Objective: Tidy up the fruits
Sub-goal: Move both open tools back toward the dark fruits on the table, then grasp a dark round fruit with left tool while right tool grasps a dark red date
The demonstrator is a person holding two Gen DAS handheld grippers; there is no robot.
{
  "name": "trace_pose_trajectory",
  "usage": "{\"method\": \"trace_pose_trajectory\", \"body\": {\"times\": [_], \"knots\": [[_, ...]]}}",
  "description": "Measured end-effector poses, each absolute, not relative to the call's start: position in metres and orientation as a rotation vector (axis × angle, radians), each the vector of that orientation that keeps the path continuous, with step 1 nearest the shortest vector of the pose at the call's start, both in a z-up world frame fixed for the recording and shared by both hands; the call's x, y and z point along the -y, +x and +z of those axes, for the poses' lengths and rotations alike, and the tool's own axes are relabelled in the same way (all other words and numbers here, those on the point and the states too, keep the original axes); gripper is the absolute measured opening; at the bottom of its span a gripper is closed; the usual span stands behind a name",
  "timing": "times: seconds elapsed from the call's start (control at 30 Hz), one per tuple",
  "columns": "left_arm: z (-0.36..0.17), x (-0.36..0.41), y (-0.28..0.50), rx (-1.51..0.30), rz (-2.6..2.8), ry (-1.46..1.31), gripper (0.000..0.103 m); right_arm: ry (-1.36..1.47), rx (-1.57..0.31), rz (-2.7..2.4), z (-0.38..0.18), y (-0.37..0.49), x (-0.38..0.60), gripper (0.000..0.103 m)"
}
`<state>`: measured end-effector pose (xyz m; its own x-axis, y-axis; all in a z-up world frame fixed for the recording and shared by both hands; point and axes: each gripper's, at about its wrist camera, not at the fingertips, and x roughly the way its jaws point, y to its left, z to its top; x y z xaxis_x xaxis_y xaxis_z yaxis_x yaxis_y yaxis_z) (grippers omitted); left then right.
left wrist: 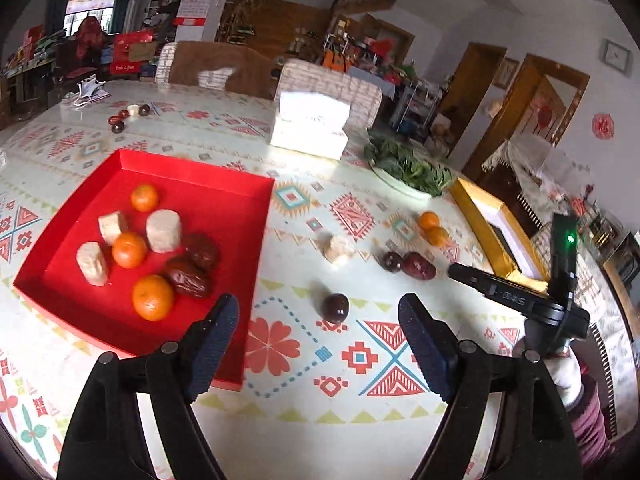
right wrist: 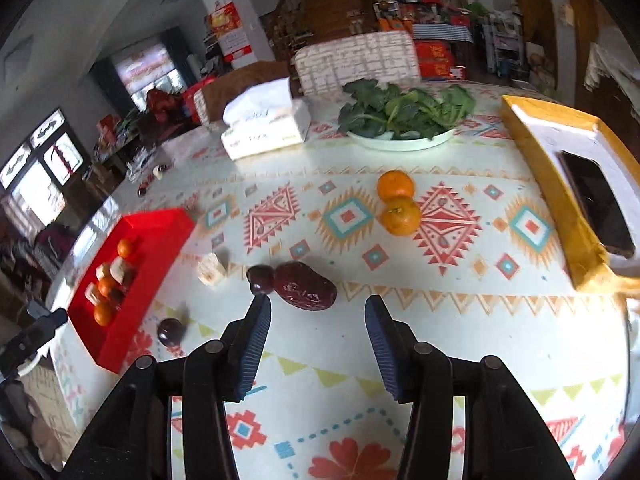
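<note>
A red tray (left wrist: pixel 208 184) at the left holds three oranges, three pale chunks and two dried red dates. Loose on the patterned cloth lie two oranges (right wrist: pixel 396 204), a pale chunk (right wrist: pixel 212 268), a big red date (right wrist: pixel 306 286) touching a dark round fruit (right wrist: pixel 261 278), and another dark round fruit (left wrist: pixel 335 308). My left gripper (left wrist: pixel 318 314) is open beside the tray's right edge, with that lone dark fruit on the table just beyond its tips. My right gripper (right wrist: pixel 318 312) is open and holds nothing, and the big date lies just ahead of it.
A tissue box (right wrist: pixel 264 124) and a plate of greens (right wrist: pixel 400 114) stand at the back. A yellow box (right wrist: pixel 560 184) with a phone in it lies along the right. Several small fruits (left wrist: pixel 128 116) sit far across the table. Chairs stand behind the table.
</note>
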<state>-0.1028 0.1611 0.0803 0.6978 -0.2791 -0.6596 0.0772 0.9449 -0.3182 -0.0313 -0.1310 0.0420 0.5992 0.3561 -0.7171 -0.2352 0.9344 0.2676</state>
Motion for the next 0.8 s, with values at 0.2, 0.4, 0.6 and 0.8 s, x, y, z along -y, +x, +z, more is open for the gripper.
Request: {"method": "trace_pose_trajectory", "body": {"times": [0.2,0.4,0.6,0.8], "knots": [[0.066,-0.148,-0.093,-0.821,-0.206,-0.224,0.081,-0.012,-0.877,0.384,0.018,-0.009,0.105,0.053],[0.043,-0.118,-0.075,-0.883,-0.264,-0.129,0.081,-0.078,-0.889,0.411,0.005,0.007,0.093,0.053],[0.022,-0.096,-0.055,-0.921,-0.279,-0.037,0.081,-0.069,-0.876,0.441,0.007,0.007,0.089,0.038],[0.013,-0.091,-0.041,-0.925,-0.263,-0.02,0.078,-0.057,-0.873,0.455,0.007,0.005,0.09,0.037]]}}
